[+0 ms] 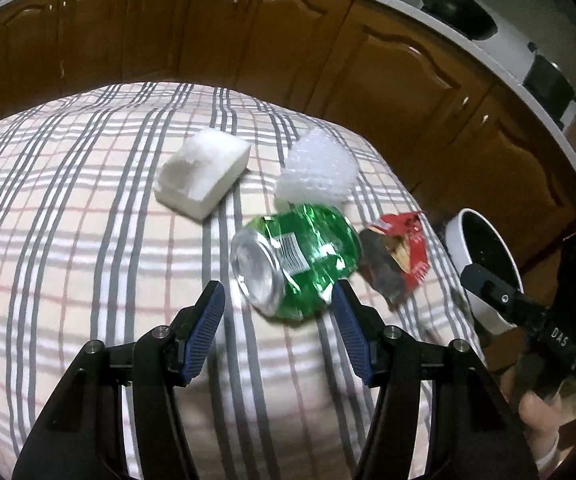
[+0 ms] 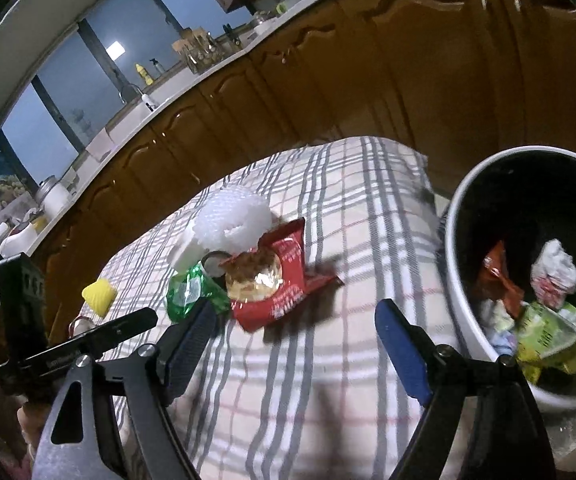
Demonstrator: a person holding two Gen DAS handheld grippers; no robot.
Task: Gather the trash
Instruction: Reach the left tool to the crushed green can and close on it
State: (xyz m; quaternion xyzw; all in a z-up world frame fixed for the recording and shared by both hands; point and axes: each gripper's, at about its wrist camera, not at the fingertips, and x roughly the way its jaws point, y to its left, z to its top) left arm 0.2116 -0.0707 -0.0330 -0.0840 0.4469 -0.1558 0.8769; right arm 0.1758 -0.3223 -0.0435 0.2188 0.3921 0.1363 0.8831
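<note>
A crushed green can point(image 1: 300, 260) lies on the plaid tablecloth point(image 1: 87, 220), just ahead of my open, empty left gripper point(image 1: 277, 300). To its right lies a red snack wrapper point(image 1: 396, 256). Behind them sit a white foam block point(image 1: 203, 172) and a wad of bubble wrap point(image 1: 318, 172). In the right wrist view my right gripper point(image 2: 296, 320) is open and empty, with the red wrapper point(image 2: 283, 280), green can point(image 2: 191, 292) and bubble wrap point(image 2: 233, 216) ahead. A white bin point(image 2: 460, 264) with trash inside stands at the right.
A yellow object point(image 2: 99, 292) lies on the tablecloth point(image 2: 348, 240) at the left. Brown kitchen cabinets point(image 1: 247, 40) run behind the table. The bin point(image 1: 484, 272) stands beside the table's right edge. The left gripper's body point(image 2: 27, 320) shows at the left of the right wrist view.
</note>
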